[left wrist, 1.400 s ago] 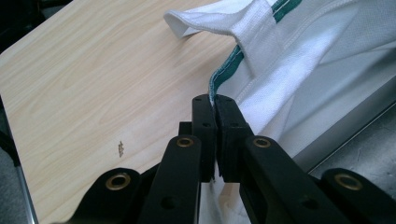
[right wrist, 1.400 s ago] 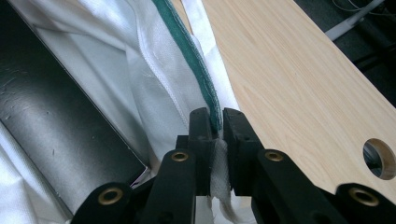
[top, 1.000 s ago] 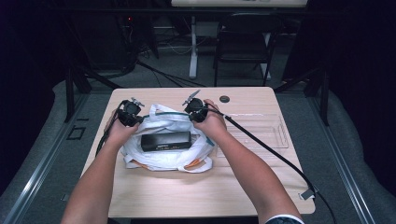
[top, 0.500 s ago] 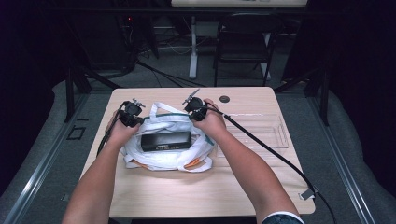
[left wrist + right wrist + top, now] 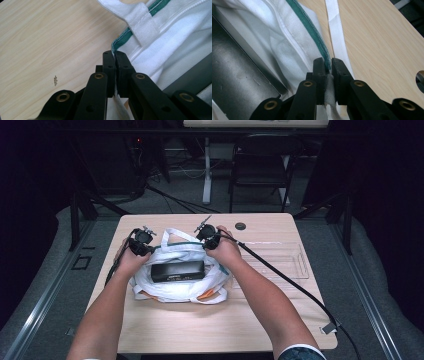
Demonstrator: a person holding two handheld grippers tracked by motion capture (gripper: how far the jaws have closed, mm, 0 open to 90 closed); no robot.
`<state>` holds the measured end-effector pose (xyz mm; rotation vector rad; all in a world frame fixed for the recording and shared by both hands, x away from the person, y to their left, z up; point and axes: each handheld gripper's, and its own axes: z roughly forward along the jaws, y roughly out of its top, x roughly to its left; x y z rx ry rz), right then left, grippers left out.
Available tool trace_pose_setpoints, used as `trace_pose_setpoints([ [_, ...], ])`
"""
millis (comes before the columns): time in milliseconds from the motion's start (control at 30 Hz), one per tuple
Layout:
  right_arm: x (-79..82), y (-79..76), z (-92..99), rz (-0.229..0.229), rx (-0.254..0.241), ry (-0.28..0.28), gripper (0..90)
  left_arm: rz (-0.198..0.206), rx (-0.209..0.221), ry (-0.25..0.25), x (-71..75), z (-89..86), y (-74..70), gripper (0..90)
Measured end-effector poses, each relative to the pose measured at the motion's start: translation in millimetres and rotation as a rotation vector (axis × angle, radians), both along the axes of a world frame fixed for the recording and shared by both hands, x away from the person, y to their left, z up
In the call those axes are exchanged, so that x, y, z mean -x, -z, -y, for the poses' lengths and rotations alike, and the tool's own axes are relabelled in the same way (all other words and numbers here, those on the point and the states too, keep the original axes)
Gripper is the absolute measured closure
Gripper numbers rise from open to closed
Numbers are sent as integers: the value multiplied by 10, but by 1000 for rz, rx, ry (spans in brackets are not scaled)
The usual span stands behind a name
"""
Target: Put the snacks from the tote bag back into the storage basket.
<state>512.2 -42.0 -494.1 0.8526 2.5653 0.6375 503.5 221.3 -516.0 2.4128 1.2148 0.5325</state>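
Observation:
A white cloth bag [image 5: 185, 290] with a green-trimmed rim lies open on the wooden table [image 5: 210, 325]. A long black box [image 5: 177, 270] rests inside its mouth. My left gripper [image 5: 142, 245] is shut on the bag's rim at the far left; in the left gripper view the green edge [image 5: 119, 42] runs into the closed jaws [image 5: 115, 56]. My right gripper [image 5: 209, 237] is shut on the rim at the far right, where the green hem [image 5: 312, 30] is pinched at the jaws [image 5: 327, 63]. The box's dark side [image 5: 234, 82] lies to the left there.
A clear plastic tray [image 5: 280, 260] sits on the table right of the bag. A white bag strap [image 5: 335, 32] trails over the wood. A round hole [image 5: 240, 226] marks the table's far edge. A chair [image 5: 260, 165] and desk legs stand beyond the table.

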Motion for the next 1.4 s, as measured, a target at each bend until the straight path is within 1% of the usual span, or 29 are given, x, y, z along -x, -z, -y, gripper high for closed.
trace_pose_setpoints([
  [167,-7,15,-10,-4,0,9,819,-9,-3,1,-20,10,18,875],
  [200,-5,23,-15,-2,-10,15,819,-10,-5,1,-21,11,20,875],
  [367,-7,24,-22,-11,12,11,820,-20,-13,2,-23,20,25,872],
  [467,2,32,-29,-6,11,15,819,-21,-16,10,-12,27,17,863],
  [533,6,32,-30,-7,17,14,819,-9,-14,7,3,29,3,847],
  [600,6,31,-30,-7,20,15,819,-6,-1,16,20,24,-24,803],
  [667,5,30,-27,-6,23,16,819,8,-1,25,42,21,-53,761],
  [700,6,32,-28,-5,25,17,818,7,4,30,53,20,-67,737],
  [800,11,35,-31,0,32,15,816,9,-3,40,85,20,-111,689],
  [867,15,33,-32,4,32,16,815,13,-8,50,111,18,-150,673],
  [933,18,25,-32,1,37,13,814,23,-10,60,143,13,-198,666],
  [967,27,43,-38,10,14,21,813,24,2,70,157,8,-220,664],
  [1000,25,24,-32,6,35,13,812,15,12,75,176,5,-241,664],
  [1067,37,21,-33,12,25,17,810,17,-1,75,212,4,-276,669],
  [1100,46,24,-36,17,12,24,809,20,2,79,227,1,-288,669],
  [1133,46,10,-32,15,22,17,806,23,1,85,243,-6,-307,669],
  [1200,61,-4,-32,19,18,15,801,30,-1,85,271,-16,-338,667],
  [1400,89,-43,-30,27,-6,17,779,57,-12,134,348,-36,-412,663],
])
